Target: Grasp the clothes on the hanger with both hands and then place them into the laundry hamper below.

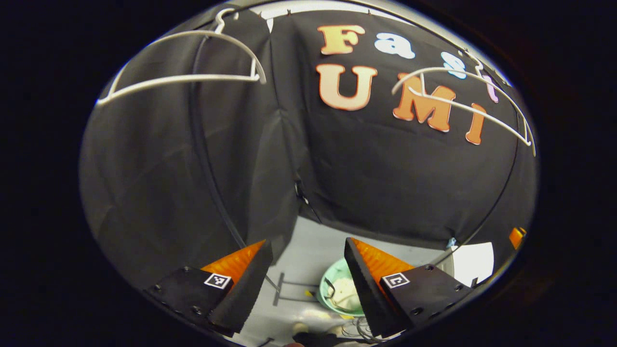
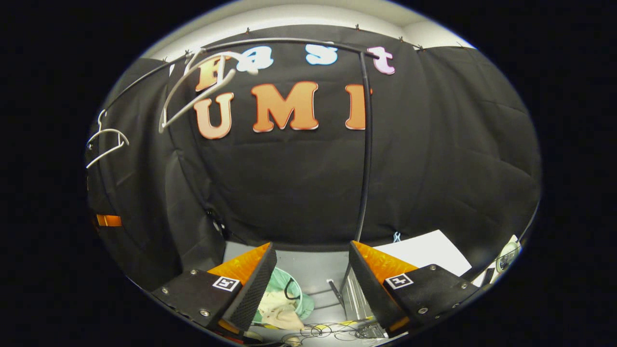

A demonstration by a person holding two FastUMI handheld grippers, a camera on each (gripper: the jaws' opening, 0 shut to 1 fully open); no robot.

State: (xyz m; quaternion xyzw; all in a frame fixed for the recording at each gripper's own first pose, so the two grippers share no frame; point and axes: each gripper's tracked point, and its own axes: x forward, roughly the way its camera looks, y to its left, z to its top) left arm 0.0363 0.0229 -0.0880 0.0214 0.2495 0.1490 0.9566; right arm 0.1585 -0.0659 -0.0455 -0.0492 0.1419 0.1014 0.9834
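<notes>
**Both grippers empty, the clothes seen down in the hamper**

In the left gripper view, the left gripper is seen with its two black, orange-backed fingers spread wide apart, and nothing is held between them. Below and between the fingers, close to the right one, the round mint-green laundry hamper is seen on the grey floor, and a pale cream piece of clothes is lying inside it, well apart from the fingertips. Two bare white plastic hangers are seen high above: one at the upper left and one at the upper right.

In the right gripper view, the right gripper is also wide open and empty. The hamper is partly hidden behind its left finger, with the clothes lying inside it. A thin black metal rack pole is seen standing upright behind the fingers.
</notes>
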